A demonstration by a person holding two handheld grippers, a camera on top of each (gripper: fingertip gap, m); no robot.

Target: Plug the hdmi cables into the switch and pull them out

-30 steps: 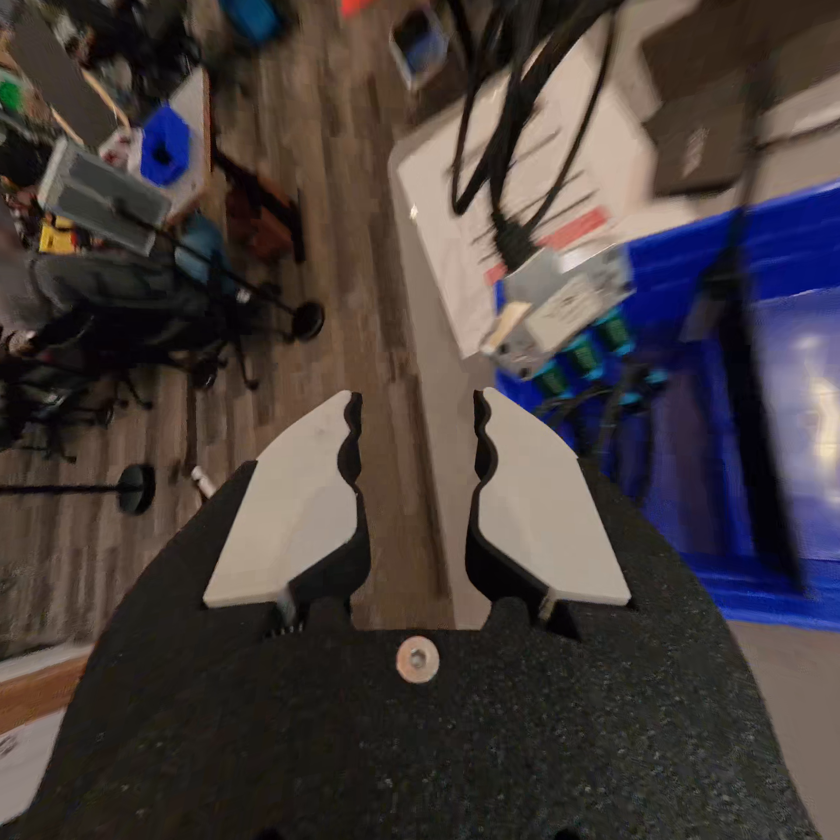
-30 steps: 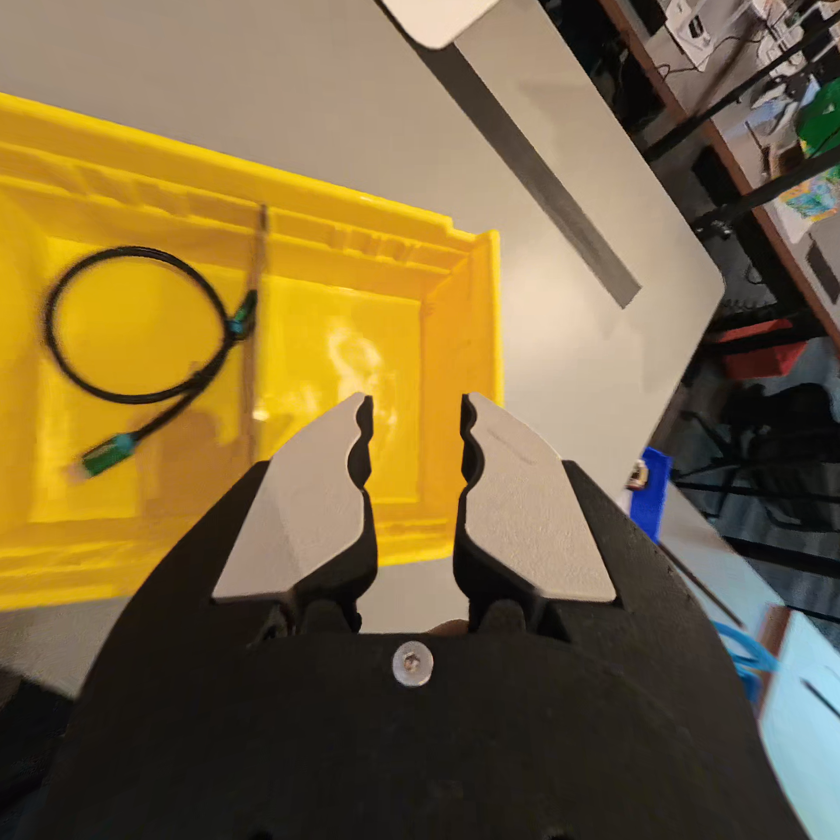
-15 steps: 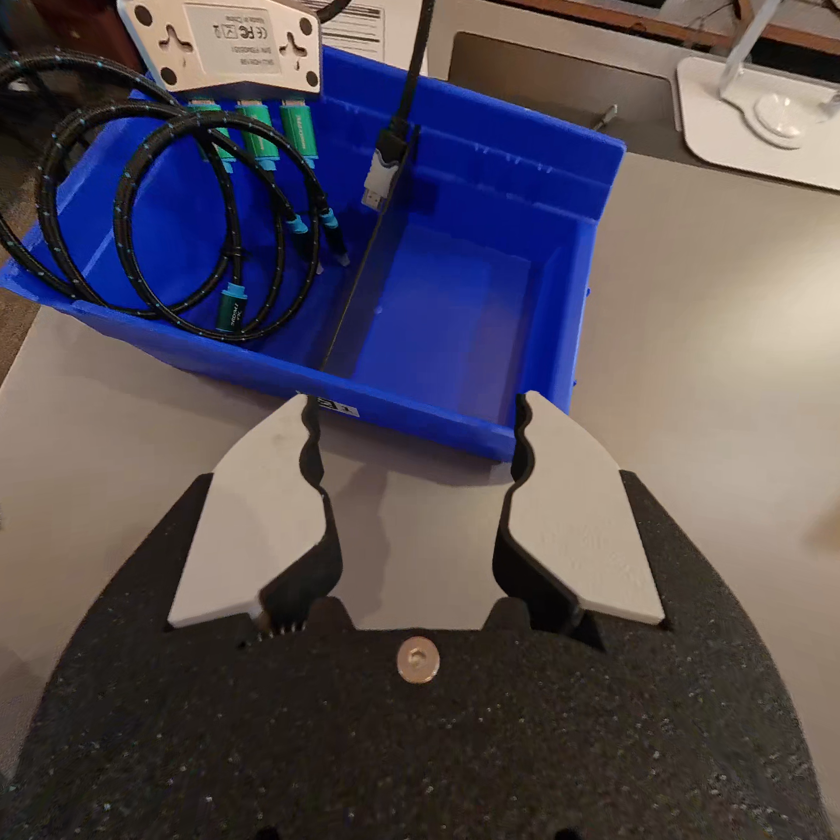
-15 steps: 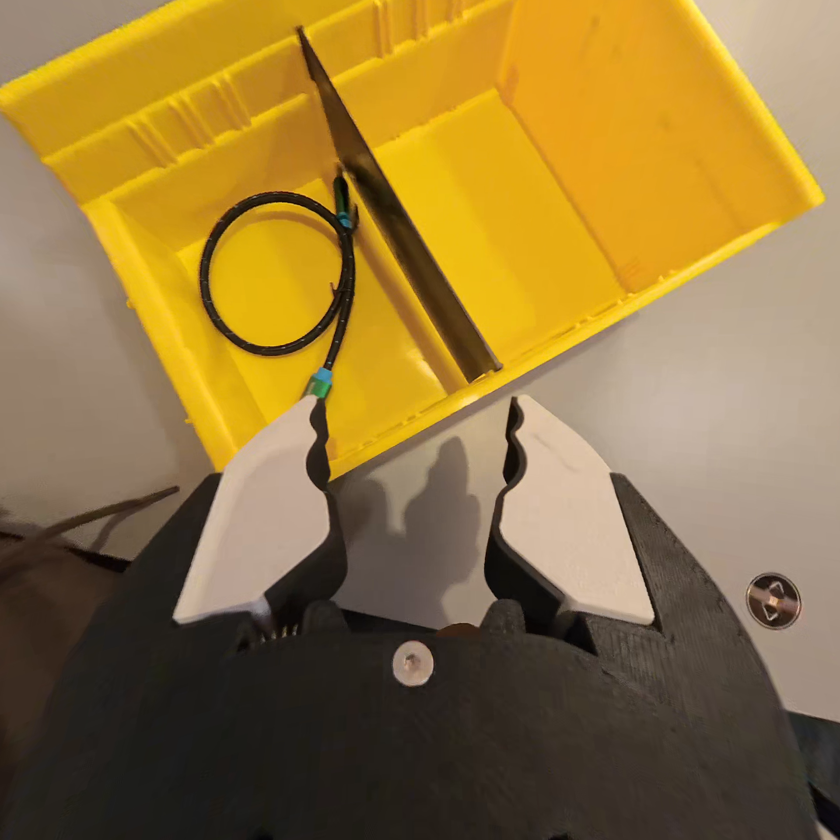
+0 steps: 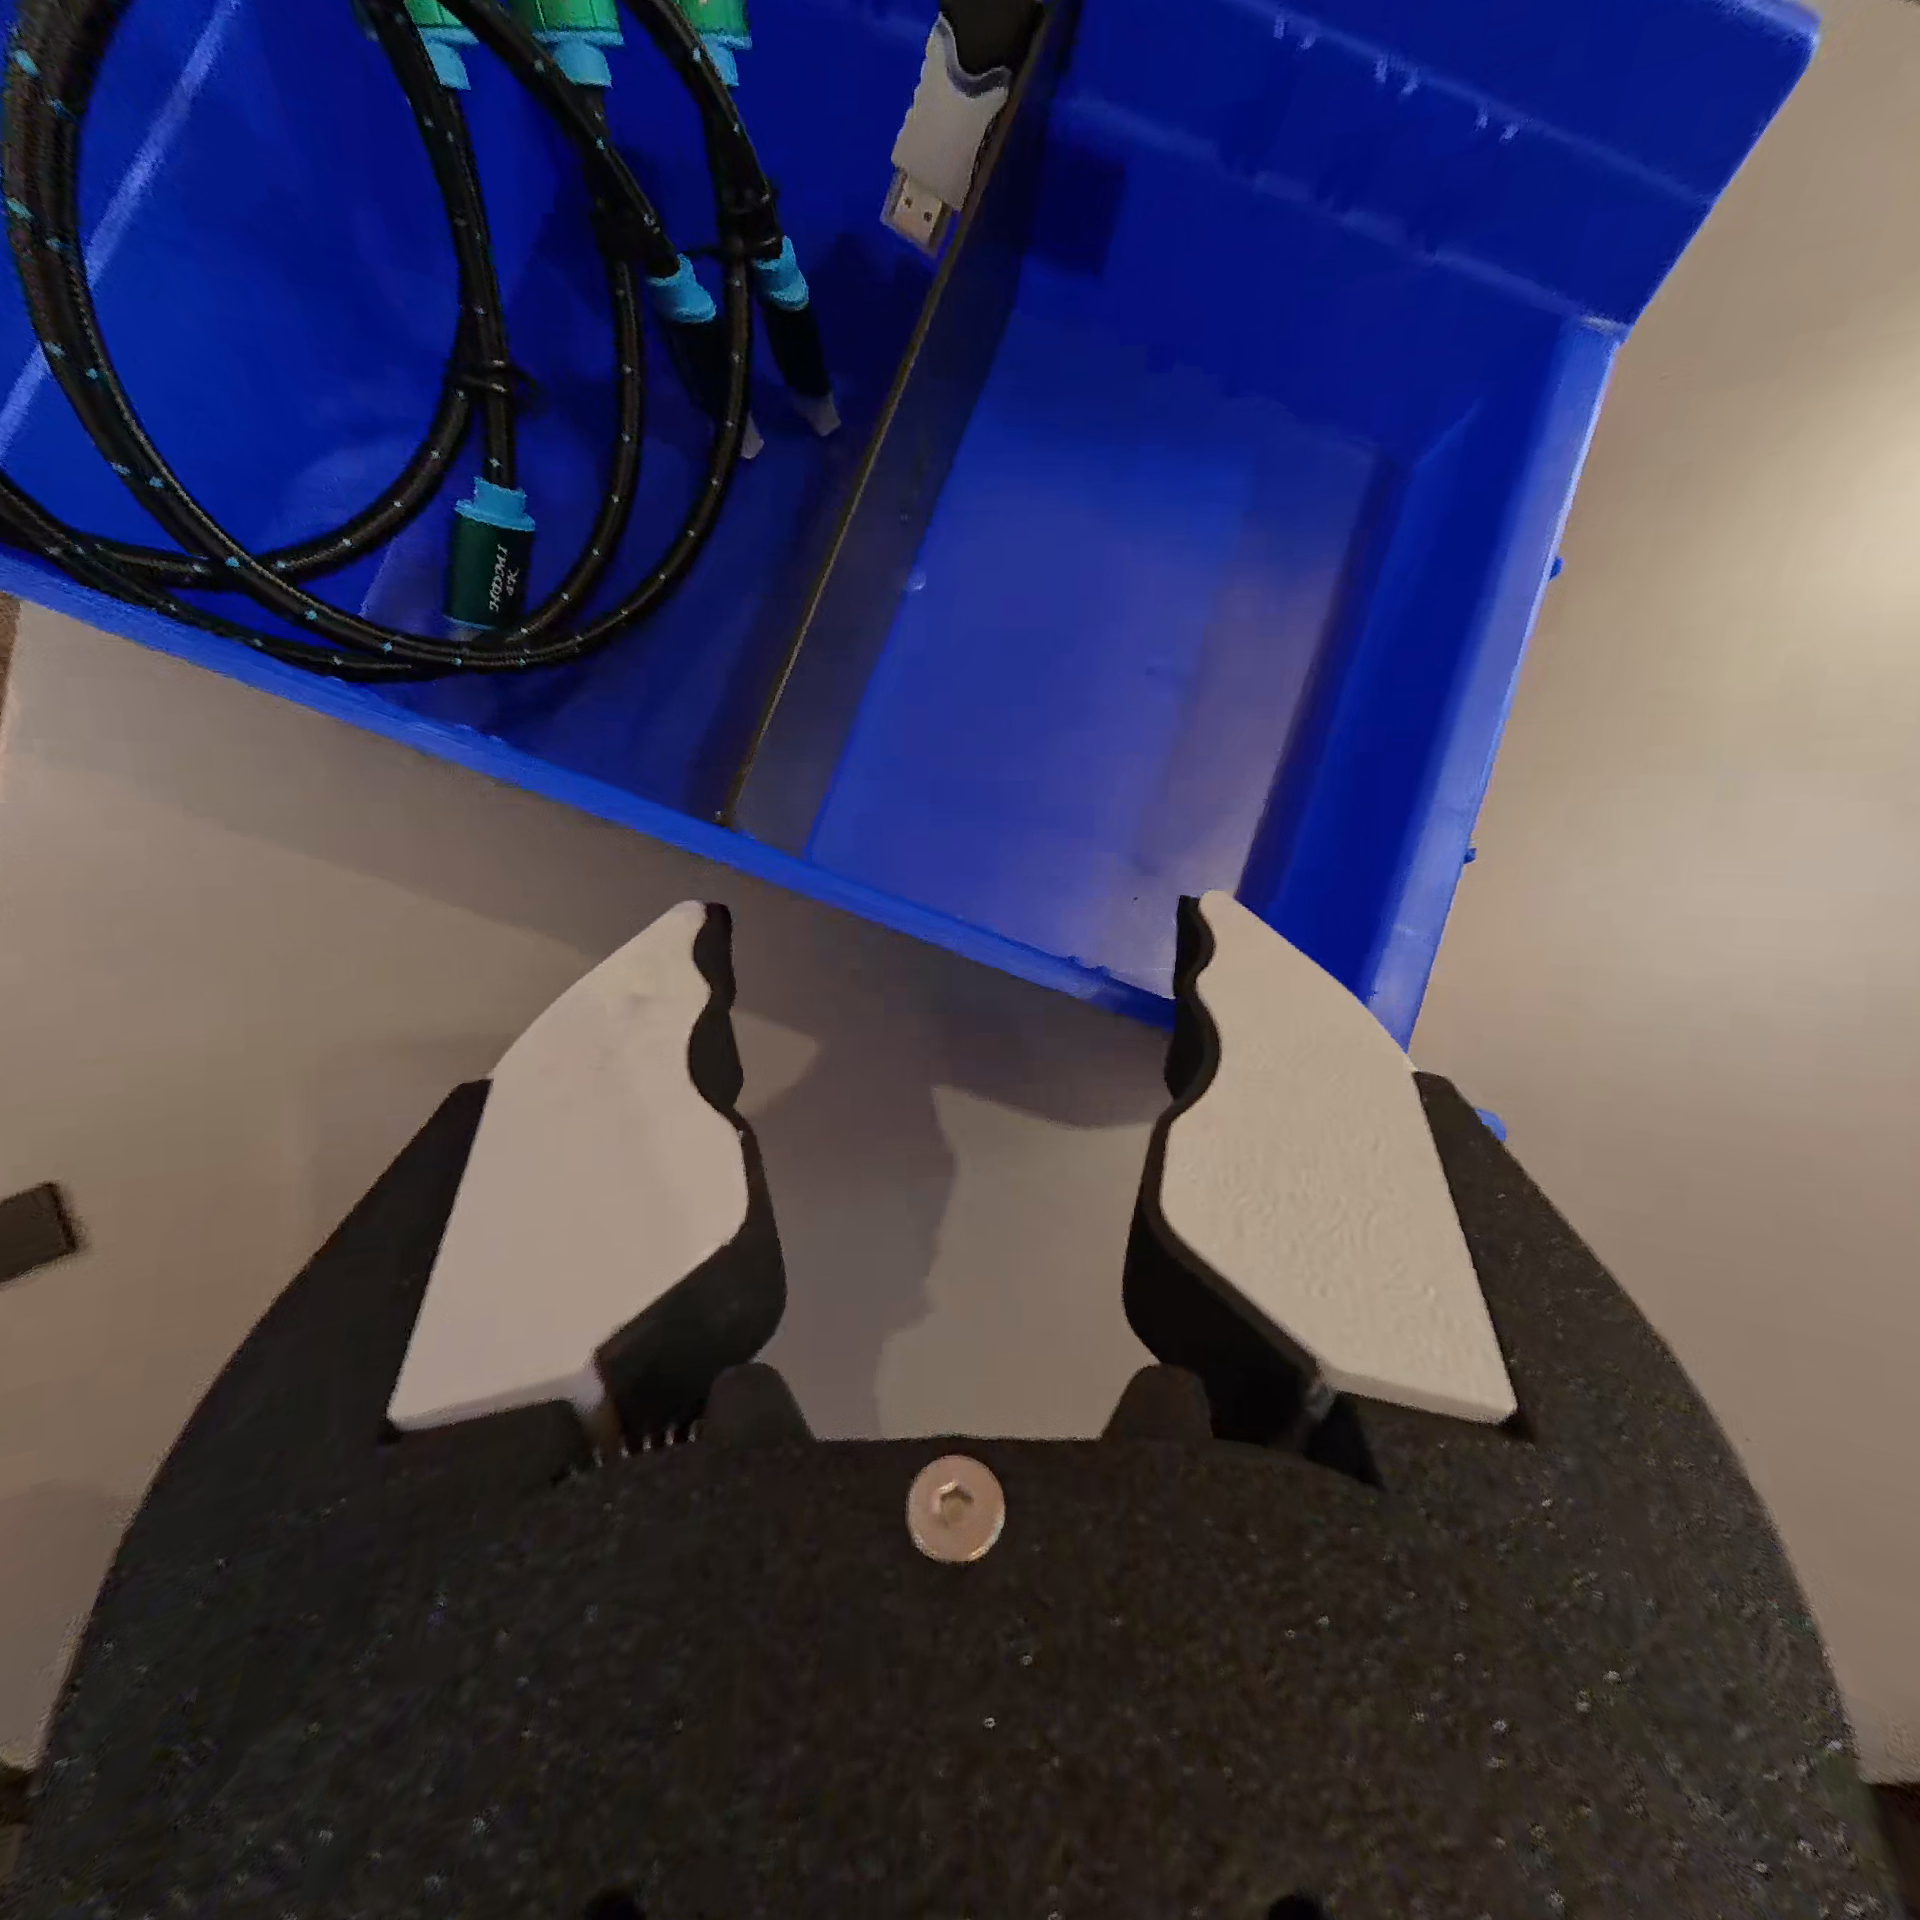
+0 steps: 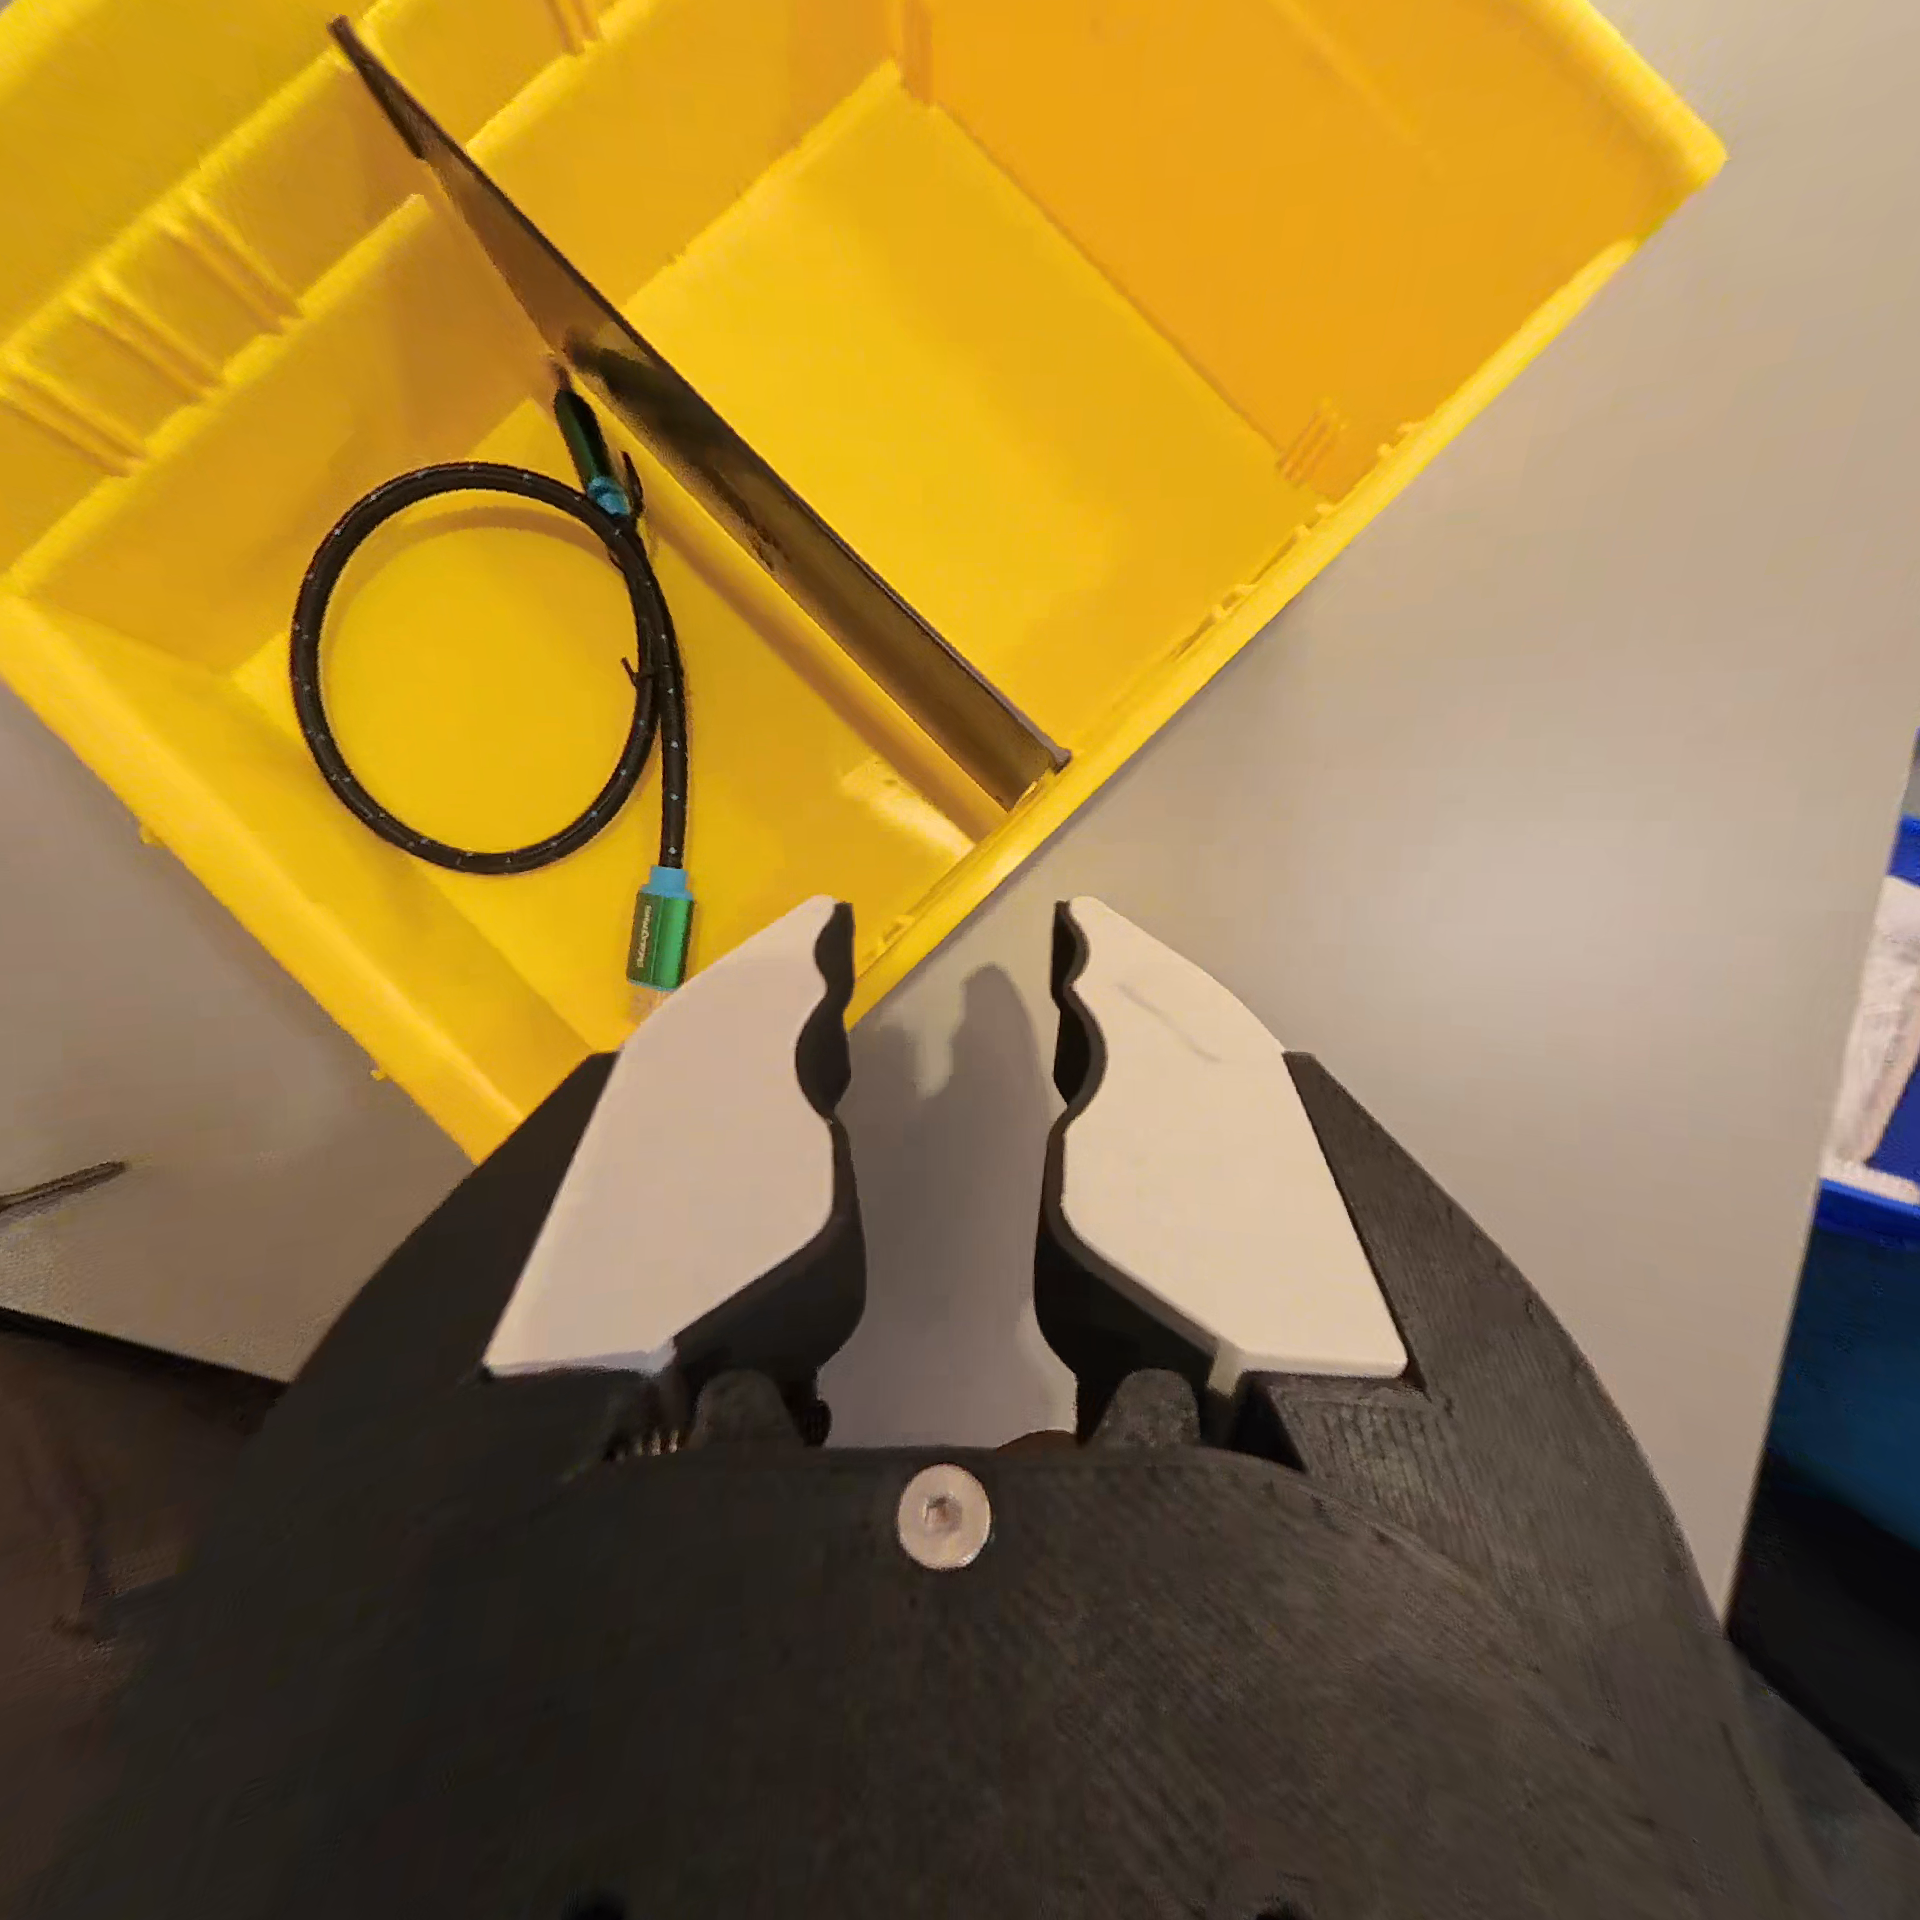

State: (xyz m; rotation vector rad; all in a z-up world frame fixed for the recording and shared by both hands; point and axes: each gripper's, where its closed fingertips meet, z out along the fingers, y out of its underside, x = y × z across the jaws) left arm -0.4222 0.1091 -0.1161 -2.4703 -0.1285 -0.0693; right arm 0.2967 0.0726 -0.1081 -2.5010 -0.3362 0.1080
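In the left wrist view my left gripper (image 5: 951, 914) is open and empty, just above the near rim of a blue bin (image 5: 935, 935) with a dark divider (image 5: 894, 416). The bin's left compartment holds several black braided cables (image 5: 582, 343) with green and light-blue plugs; a grey plug (image 5: 940, 135) hangs by the divider. The right compartment shows nothing inside. In the right wrist view my right gripper (image 6: 951, 914) is open and empty over the table, at the near rim of a yellow bin (image 6: 1039, 821). One coiled black cable (image 6: 488, 665) with a green plug (image 6: 660, 940) lies in its left compartment.
Both bins stand on a grey table (image 5: 1714, 727). A small dark object (image 5: 36, 1231) lies at the left edge of the left view. Part of a blue bin (image 6: 1870, 1195) shows at the right edge of the right view, where the table ends. Left tips to right tips: about 70 cm. The small dark object (image 5: 36, 1231) lies around 20 cm away from my left fingertips.
My left gripper opened wide, swung from the floor towards the blue bin and moved closer over it. My right gripper turned over the yellow bin, opened wider, then narrowed somewhat.
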